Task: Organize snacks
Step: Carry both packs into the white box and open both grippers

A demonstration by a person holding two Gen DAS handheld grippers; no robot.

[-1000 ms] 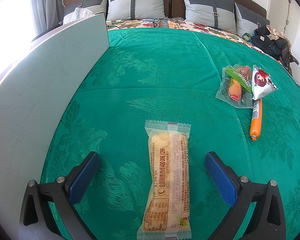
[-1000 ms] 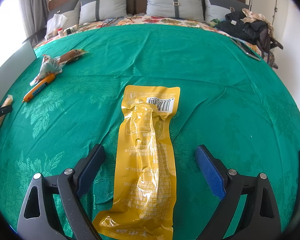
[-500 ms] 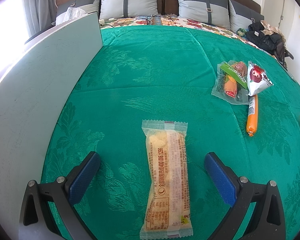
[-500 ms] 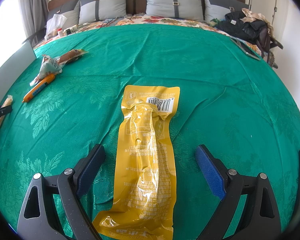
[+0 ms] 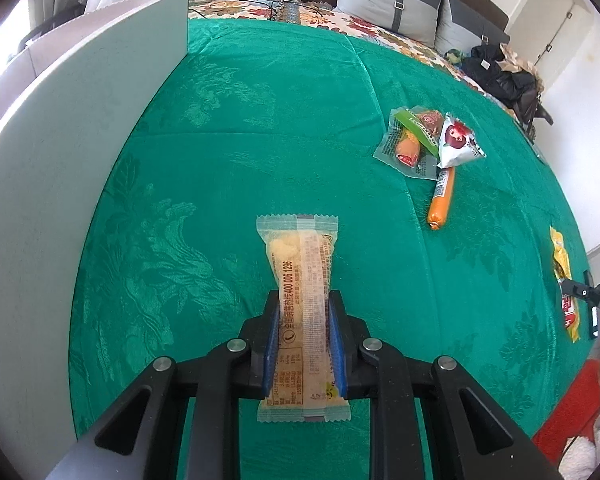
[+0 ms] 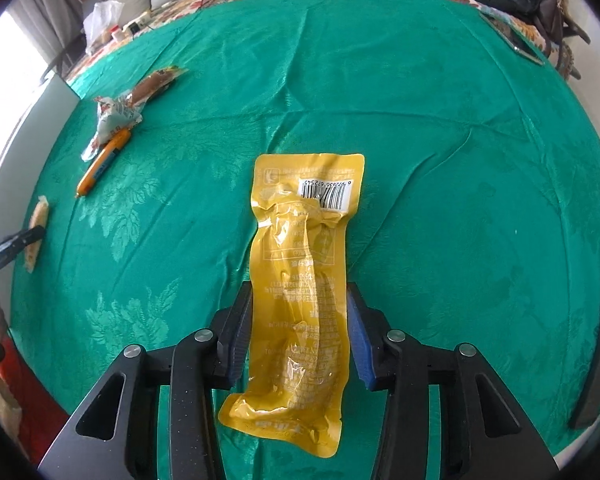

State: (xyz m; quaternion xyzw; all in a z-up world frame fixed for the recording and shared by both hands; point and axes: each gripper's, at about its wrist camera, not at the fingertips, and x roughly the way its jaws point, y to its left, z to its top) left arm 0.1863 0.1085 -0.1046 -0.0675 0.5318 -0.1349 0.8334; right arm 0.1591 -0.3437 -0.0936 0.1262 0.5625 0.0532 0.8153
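green cloth (image 5: 284,128), five snack packs

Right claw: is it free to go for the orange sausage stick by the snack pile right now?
Probably not yet. The right claw is shut on the yellow pouch, so it is occupied. The path itself looks open: only bare green bedspread lies between it and the orange sausage stick, off to its left.
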